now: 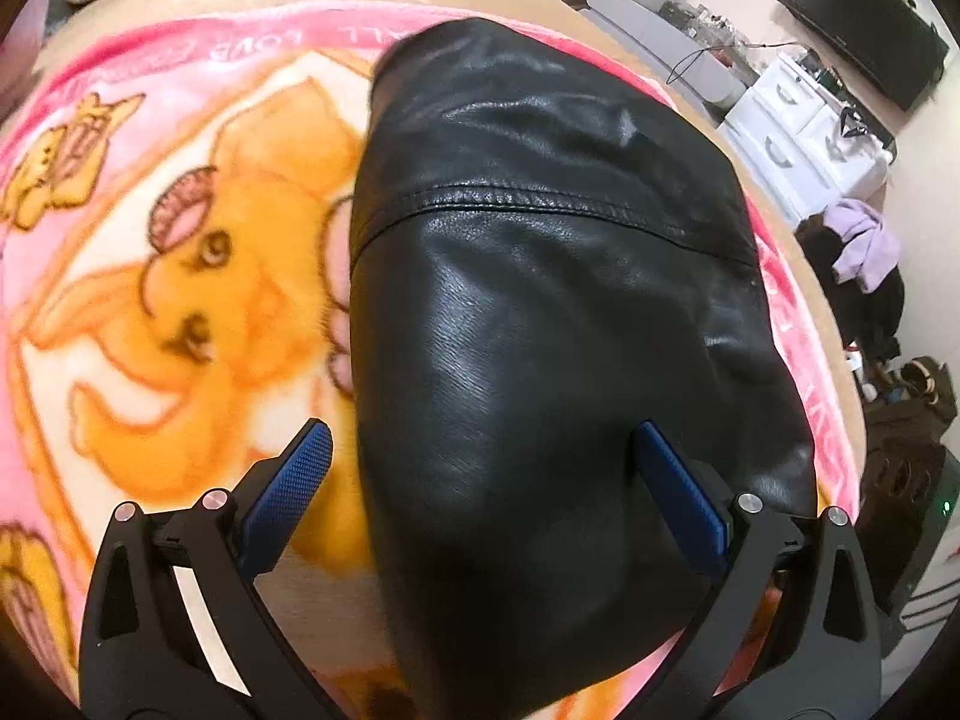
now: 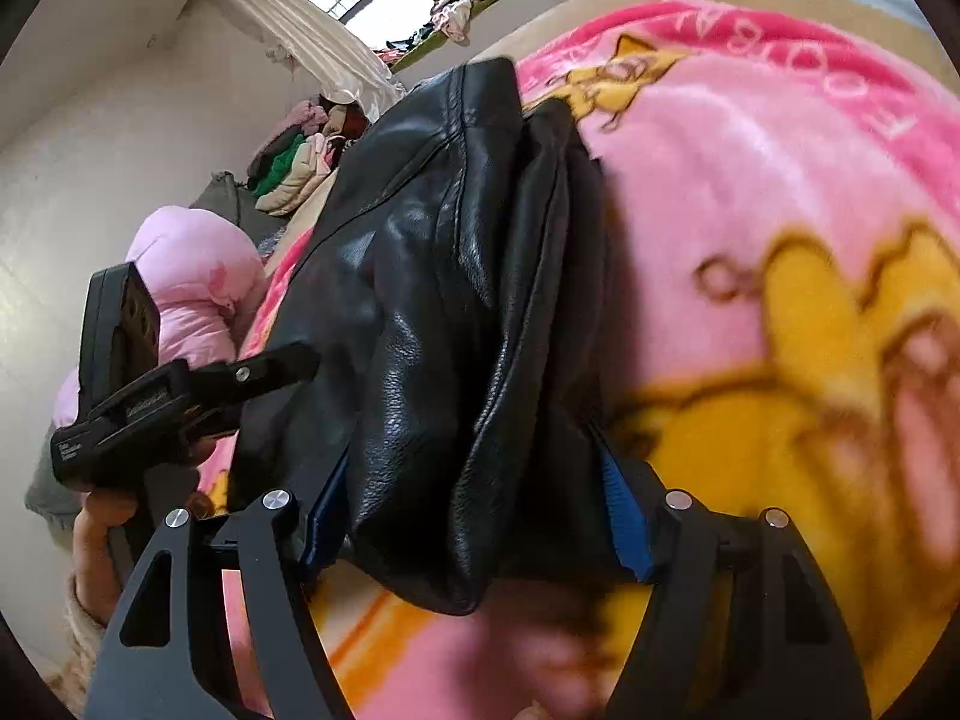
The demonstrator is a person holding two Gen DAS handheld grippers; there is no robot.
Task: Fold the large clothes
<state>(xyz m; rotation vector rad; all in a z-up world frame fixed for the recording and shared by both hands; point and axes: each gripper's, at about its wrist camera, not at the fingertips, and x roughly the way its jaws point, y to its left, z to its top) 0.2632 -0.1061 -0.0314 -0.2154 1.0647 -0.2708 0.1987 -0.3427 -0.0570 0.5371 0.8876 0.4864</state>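
My right tongs point(image 2: 474, 516) pinch a thick fold of the black leather jacket point(image 2: 444, 312), both blue pads against it. My left tongs point(image 1: 480, 480) stand spread, the jacket's edge between them (only one pad touches). Beneath lies the pink cartoon blanket point(image 1: 180, 276).

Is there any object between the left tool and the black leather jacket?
Nothing visible. The open left tool is directly over the black leather jacket, which lies on the pink cartoon blanket.
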